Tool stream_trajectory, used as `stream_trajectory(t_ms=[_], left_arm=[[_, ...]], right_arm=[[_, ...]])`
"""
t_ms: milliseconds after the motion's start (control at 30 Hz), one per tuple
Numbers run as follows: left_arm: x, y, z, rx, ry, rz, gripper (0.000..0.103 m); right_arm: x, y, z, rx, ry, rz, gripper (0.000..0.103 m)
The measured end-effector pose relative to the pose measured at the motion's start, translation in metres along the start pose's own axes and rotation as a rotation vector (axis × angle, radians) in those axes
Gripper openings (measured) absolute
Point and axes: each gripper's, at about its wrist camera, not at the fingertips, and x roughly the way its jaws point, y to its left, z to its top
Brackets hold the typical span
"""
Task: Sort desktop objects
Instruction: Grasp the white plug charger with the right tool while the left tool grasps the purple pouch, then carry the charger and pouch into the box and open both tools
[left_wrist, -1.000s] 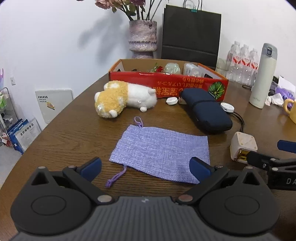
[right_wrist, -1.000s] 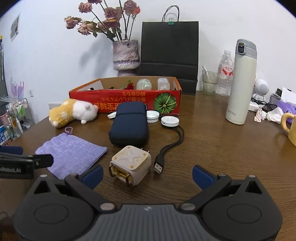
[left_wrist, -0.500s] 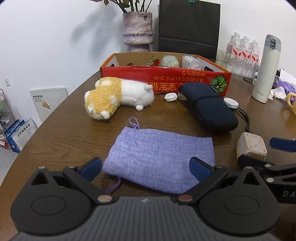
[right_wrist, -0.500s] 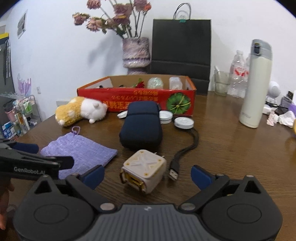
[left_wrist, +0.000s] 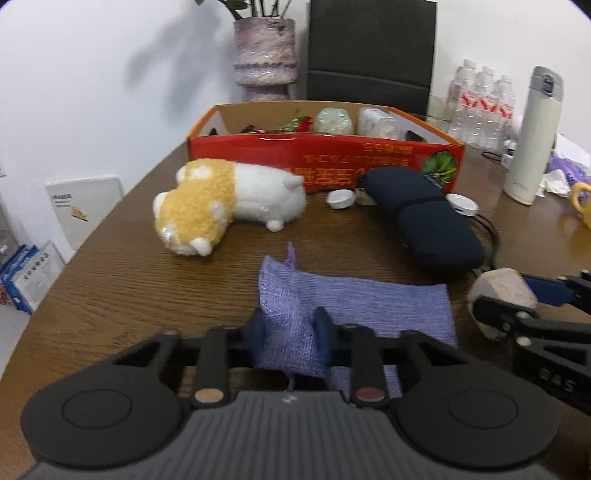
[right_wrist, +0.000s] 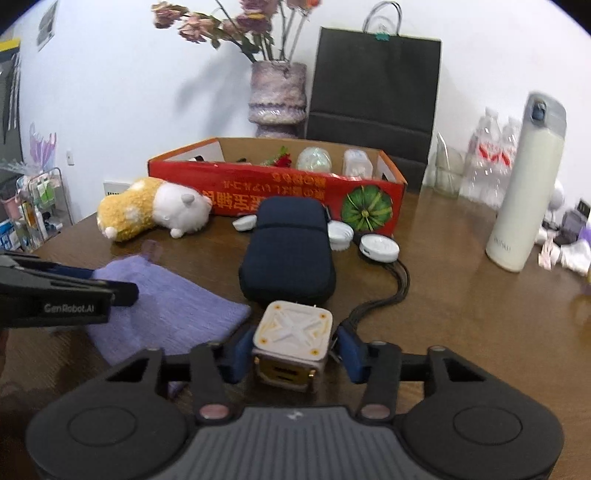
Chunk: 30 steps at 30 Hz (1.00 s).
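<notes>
Left gripper (left_wrist: 288, 326) jaws pinch the near edge of the purple woven drawstring pouch (left_wrist: 354, 306), bunched on the desk (left_wrist: 147, 280). Right gripper (right_wrist: 291, 350) jaws clamp the cream cube-shaped charger (right_wrist: 291, 338). Risk: thin fabric slipping free on lifting; charger twisting out of the side grip.

Against the wall: a mottled vase (right_wrist: 277, 96) with dried flowers (right_wrist: 236, 22), a black paper bag (right_wrist: 376, 81) just beside it — both behind the table (right_wrist: 461, 295). Right side: upright white thermos (right_wrist: 526, 188), water bottles (left_wrist: 480, 107) behind — yellow mug (left_wrist: 581, 201) at frame edge.
</notes>
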Motion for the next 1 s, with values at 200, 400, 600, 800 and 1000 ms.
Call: stream_trajectory(t_ms=[200, 400, 600, 800, 1000], left_arm=[[-0.011, -0.003, -0.005, 0.012, -0.015, -0.039, 0.016], [-0.047, 0.000, 0.010, -0.014, -0.113, -0.094, 0.016], [-0.074, -0.002, 0.040, 0.010, -0.225, -0.137, 0.015], [-0.077, 0.000, 0.086, 0.002, -0.314, -0.136, 0.015], [-0.065, 0.012, 0.135, -0.023, -0.372, -0.158, 0.015]], right_arm=[[-0.006, 0.007, 0.001, -0.013, -0.006, 0.031, 0.038], [-0.024, 0.011, 0.009, -0.010, -0.064, 0.035, 0.038], [-0.038, 0.004, 0.038, -0.015, -0.128, 0.046, 0.038], [-0.033, -0.009, 0.084, -0.011, -0.205, 0.018, 0.038], [-0.015, -0.018, 0.133, -0.017, -0.268, 0.015, 0.038]])
